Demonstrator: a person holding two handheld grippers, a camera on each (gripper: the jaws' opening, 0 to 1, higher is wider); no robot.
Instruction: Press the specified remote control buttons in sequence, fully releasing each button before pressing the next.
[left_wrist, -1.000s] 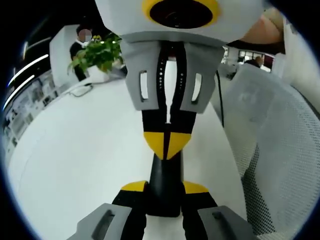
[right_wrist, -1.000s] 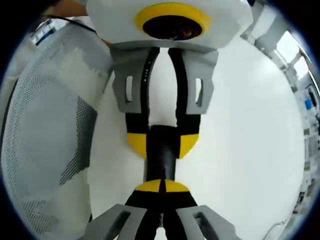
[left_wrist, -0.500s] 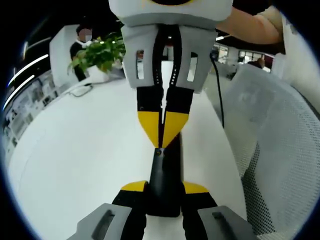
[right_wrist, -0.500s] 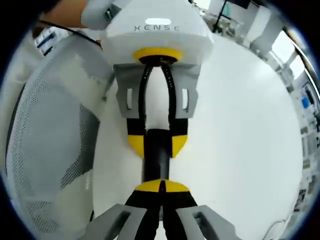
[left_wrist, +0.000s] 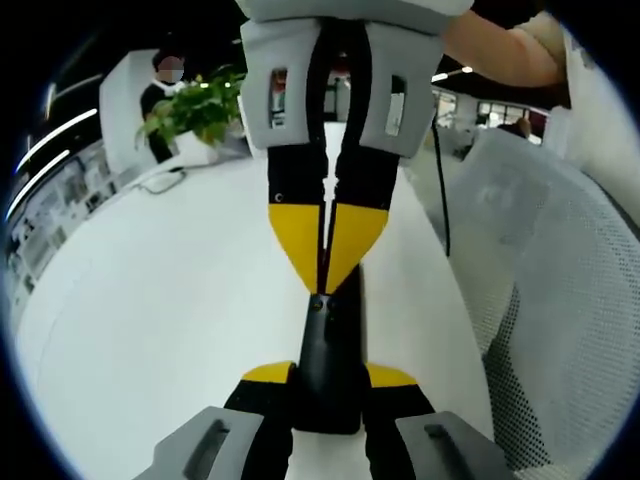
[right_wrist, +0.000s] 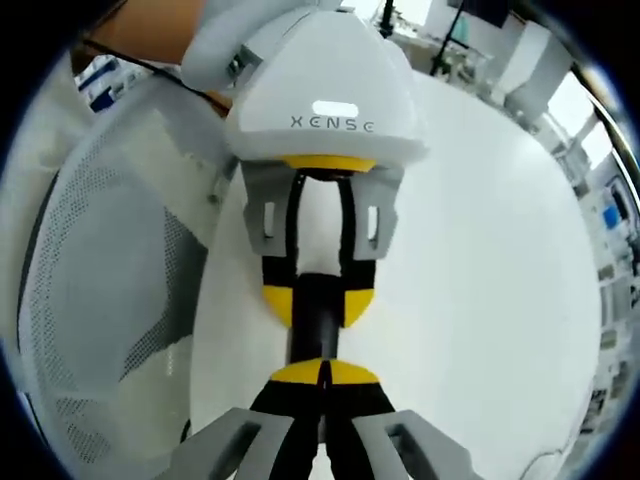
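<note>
Black against white: gripping a slim remote control (left_wrist: 330, 350) between the yellow-tipped jaws of the left gripper (left_wrist: 330, 376), jaws set narrow and pressing on the two long sides of the remote near its closer end. Lying lengthwise over the white bench (left_wrist: 150, 320), pointing away along the left gripper view; resting on the surface or being held just above it, cannot tell which.

Reaching in from the top of the same view, the right gripper (left_wrist: 322, 285), jaws drawn fully together into one yellow wedge and holding nothing. Meeting the upper face of the remote with the wedge tip, toward its far end; button under the tip too small to tell.

Looking along the right gripper view: yellow pads closing edge to edge at the bottom, touching the near end of the remote (right_wrist: 318, 325); beyond, the left gripper (right_wrist: 318, 300) straddling the remote from the far side, yellow tips flanking it, white housing above.

Standing beside the bench, a white mesh chair (left_wrist: 560, 280), just next to both grippers. Growing at the far edge of the bench, a green plant (left_wrist: 195, 105), well apart from the remote, with a person (left_wrist: 158, 100) in dark clothing behind it. Entering at the upper right, a bare forearm (left_wrist: 500, 55).
</note>
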